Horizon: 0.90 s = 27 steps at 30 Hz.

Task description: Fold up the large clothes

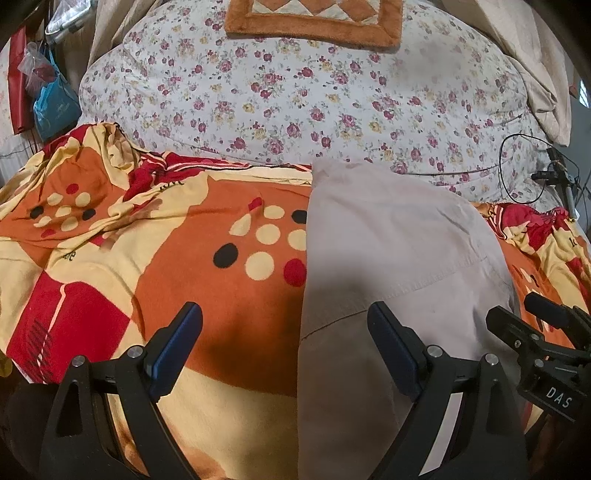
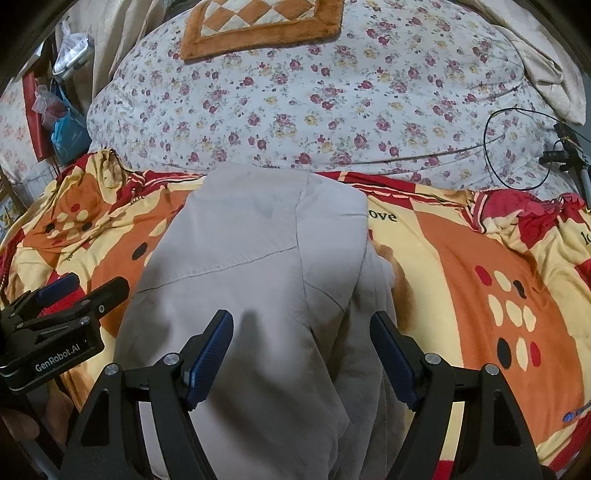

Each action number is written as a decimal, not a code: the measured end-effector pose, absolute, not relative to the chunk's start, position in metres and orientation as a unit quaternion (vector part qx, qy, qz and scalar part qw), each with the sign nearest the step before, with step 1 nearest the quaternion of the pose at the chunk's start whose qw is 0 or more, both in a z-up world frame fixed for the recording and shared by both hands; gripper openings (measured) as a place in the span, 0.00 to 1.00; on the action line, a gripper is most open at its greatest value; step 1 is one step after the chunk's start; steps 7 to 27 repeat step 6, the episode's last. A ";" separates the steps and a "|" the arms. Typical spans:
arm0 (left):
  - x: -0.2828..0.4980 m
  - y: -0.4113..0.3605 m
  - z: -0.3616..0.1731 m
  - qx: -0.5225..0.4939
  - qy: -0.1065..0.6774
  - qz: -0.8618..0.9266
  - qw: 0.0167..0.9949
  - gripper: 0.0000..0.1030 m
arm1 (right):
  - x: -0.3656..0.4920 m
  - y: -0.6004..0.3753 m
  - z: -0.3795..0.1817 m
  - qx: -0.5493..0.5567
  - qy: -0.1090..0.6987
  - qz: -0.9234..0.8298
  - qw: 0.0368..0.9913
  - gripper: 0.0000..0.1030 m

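A pale grey garment (image 2: pixel 255 266) lies folded lengthwise in a long strip on an orange, red and cream bedsheet (image 2: pixel 461 266); it also shows in the left wrist view (image 1: pixel 388 251). My right gripper (image 2: pixel 301 326) is open and empty, hovering over the garment's near half. My left gripper (image 1: pixel 284 321) is open and empty, straddling the garment's left edge, its left finger over the sheet. The right gripper body (image 1: pixel 546 343) shows at the garment's right side in the left wrist view, and the left gripper body (image 2: pixel 55 325) shows at its left in the right wrist view.
A floral quilt (image 1: pixel 295 99) lies bunched behind the garment, with an orange checked mat (image 1: pixel 314 18) on top. A black cable and small stand (image 2: pixel 561 155) sit at the far right. Plastic bags (image 1: pixel 51 99) hang at the far left.
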<state>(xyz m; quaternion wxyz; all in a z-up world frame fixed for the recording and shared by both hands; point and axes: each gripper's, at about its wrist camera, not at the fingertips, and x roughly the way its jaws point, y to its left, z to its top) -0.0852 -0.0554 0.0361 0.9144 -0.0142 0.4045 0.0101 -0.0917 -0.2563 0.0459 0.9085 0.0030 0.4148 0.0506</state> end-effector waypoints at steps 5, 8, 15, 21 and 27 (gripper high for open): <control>-0.084 -0.052 0.041 -0.010 0.394 0.008 0.919 0.89 | -0.088 -0.257 0.047 0.003 0.413 0.052 0.909 0.76; -0.082 -0.049 0.042 -0.012 0.395 0.004 0.919 0.89 | -0.087 -0.258 0.048 0.004 0.412 0.053 0.910 0.76; -0.082 -0.049 0.042 -0.012 0.395 0.004 0.919 0.89 | -0.087 -0.258 0.048 0.004 0.412 0.053 0.910 0.76; -0.082 -0.049 0.042 -0.012 0.395 0.004 0.919 0.89 | -0.087 -0.258 0.048 0.004 0.412 0.053 0.910 0.76; -0.082 -0.049 0.042 -0.012 0.395 0.004 0.919 0.89 | -0.087 -0.258 0.048 0.004 0.412 0.053 0.910 0.76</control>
